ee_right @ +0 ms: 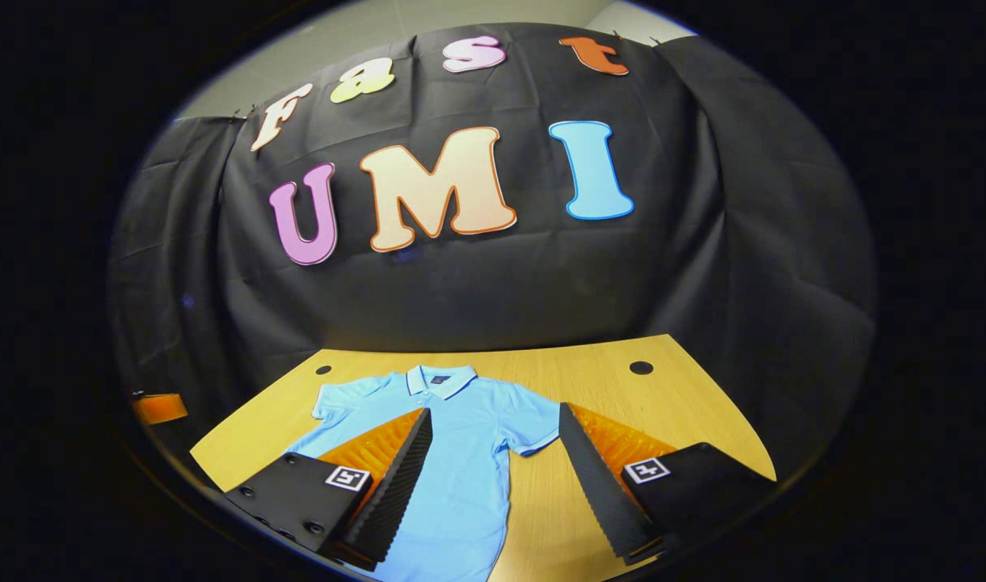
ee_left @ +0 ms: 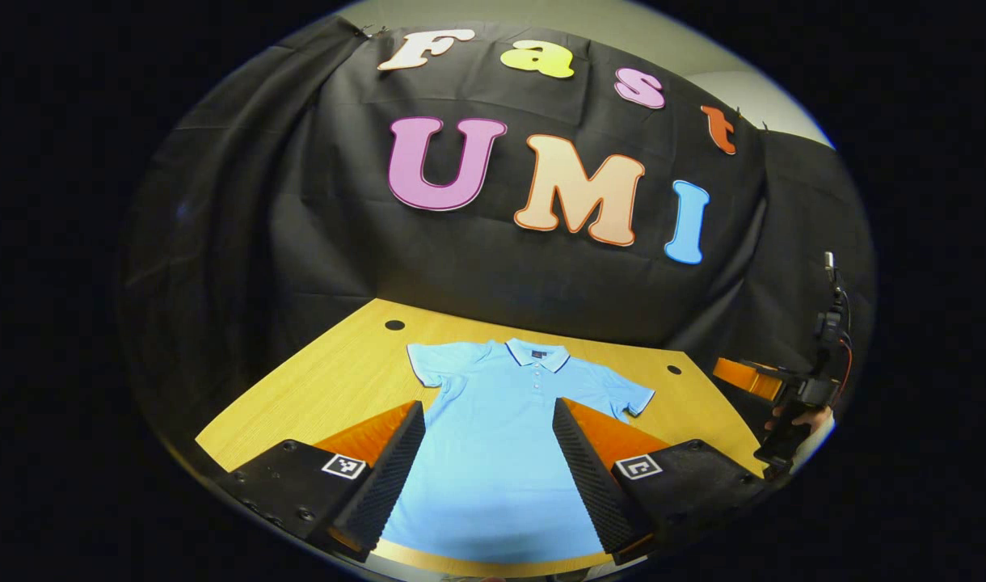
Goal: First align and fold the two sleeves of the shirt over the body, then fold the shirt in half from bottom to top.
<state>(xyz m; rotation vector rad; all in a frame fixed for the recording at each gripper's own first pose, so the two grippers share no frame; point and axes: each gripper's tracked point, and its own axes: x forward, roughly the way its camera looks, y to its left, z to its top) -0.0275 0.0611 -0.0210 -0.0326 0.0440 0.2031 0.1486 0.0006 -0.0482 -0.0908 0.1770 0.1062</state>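
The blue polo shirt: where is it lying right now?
The blue polo shirt lies flat on the wooden table, collar toward the black cloth wall, sleeves spread out; in the left gripper view it sits between the open fingers of the left hand-held gripper.

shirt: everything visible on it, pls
The shirt is a light blue short-sleeved polo, looks like knit fabric, with a collar edged in a thin dark line, a small dark neck label and a buttoned placket. It lies flat, face up and unfolded on the wooden table, collar toward the wall, both sleeves spread out. Sleeve cuffs carry the same thin trim. Its hem reaches near the table's front edge. Nothing grips it: the left gripper and right gripper hover open above it.
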